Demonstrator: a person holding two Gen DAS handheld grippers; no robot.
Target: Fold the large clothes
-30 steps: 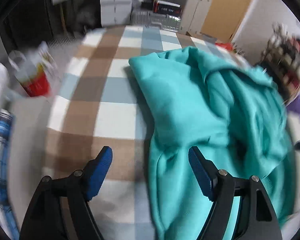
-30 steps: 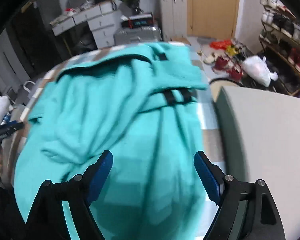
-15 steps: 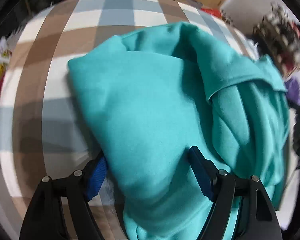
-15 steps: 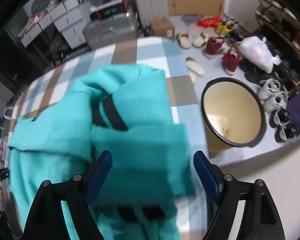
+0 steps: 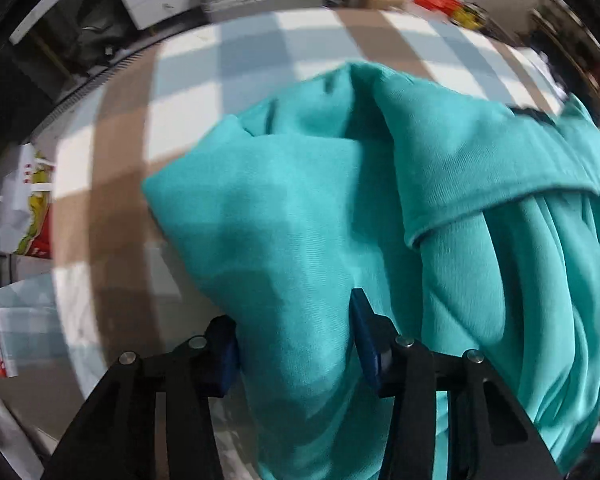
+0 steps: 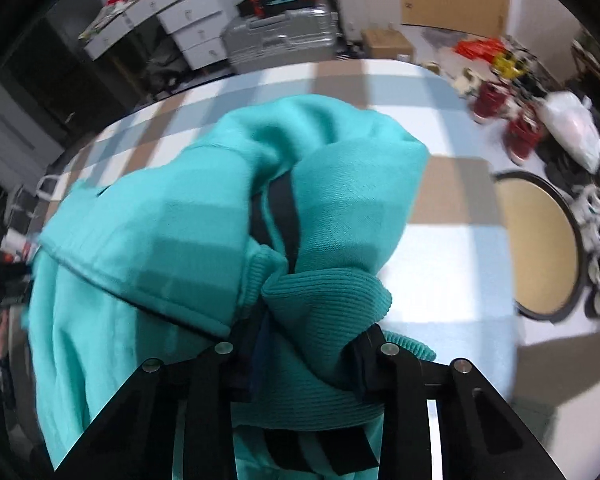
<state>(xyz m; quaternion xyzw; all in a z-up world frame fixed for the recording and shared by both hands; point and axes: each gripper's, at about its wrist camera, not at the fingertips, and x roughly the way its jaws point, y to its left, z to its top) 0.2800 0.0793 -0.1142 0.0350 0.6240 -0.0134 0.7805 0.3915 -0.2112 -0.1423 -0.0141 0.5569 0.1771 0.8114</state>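
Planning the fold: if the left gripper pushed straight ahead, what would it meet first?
The teal garment: the left gripper already has its fabric between its fingers. The checked cloth shows beyond it; depth is unclear.

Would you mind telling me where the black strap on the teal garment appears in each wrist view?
Left wrist: the black strap is a small dark strip at upper right, on the far fold of the teal garment.
Right wrist: the black strap runs down the picture's centre, between two bunched folds above the right gripper.
Shared landmark: the checked tablecloth under the garment.
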